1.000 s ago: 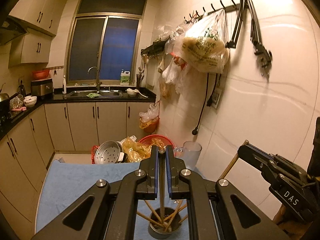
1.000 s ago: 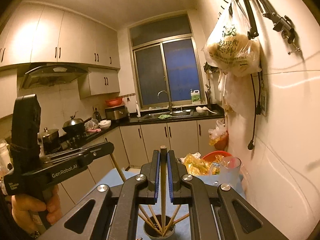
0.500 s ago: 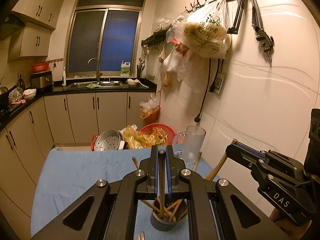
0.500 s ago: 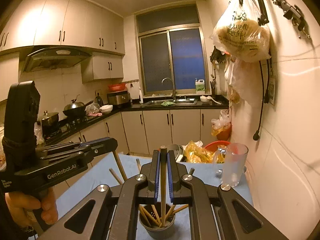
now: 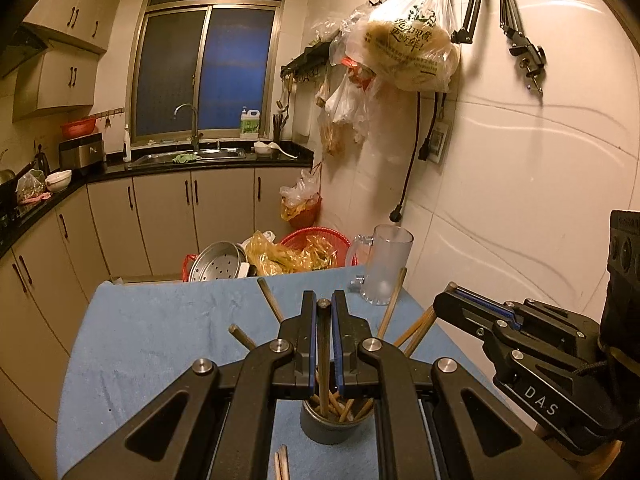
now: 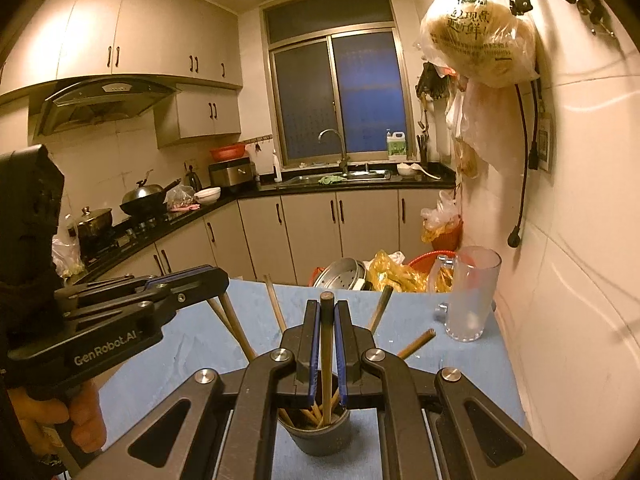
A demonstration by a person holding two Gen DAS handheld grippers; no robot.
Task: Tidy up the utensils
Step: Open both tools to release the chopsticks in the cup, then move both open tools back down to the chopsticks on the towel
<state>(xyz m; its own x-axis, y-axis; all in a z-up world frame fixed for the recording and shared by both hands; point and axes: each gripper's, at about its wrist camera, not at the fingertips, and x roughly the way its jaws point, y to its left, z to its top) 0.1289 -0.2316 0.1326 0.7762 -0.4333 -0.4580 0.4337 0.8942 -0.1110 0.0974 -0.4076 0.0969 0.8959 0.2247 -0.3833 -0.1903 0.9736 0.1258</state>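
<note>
A small grey cup [image 5: 334,426] [image 6: 318,434] stands on the blue cloth and holds several wooden chopsticks fanned outward. My left gripper [image 5: 323,306] is shut on one upright chopstick [image 5: 323,352] whose lower end reaches down into the cup. My right gripper [image 6: 327,306] is shut on another upright chopstick [image 6: 327,356], its tip also inside the cup. Each gripper shows in the other's view: the right one [image 5: 454,300] at right, also shut on its chopstick, the left one [image 6: 216,276] at left with a hand [image 6: 60,424] on its handle. Two loose chopstick ends [image 5: 281,462] lie by the cup.
A frosted glass mug [image 5: 384,266] [image 6: 472,296] stands at the table's far right corner by the tiled wall. Beyond the far edge sit a metal steamer [image 5: 220,266], yellow bags and a red basket [image 5: 316,236]. Kitchen counters and a sink [image 5: 188,158] run behind.
Both grippers have sunk toward the table with their chopsticks, whose tips now sit deeper in the cup. More of the blue cloth and the cup shows.
</note>
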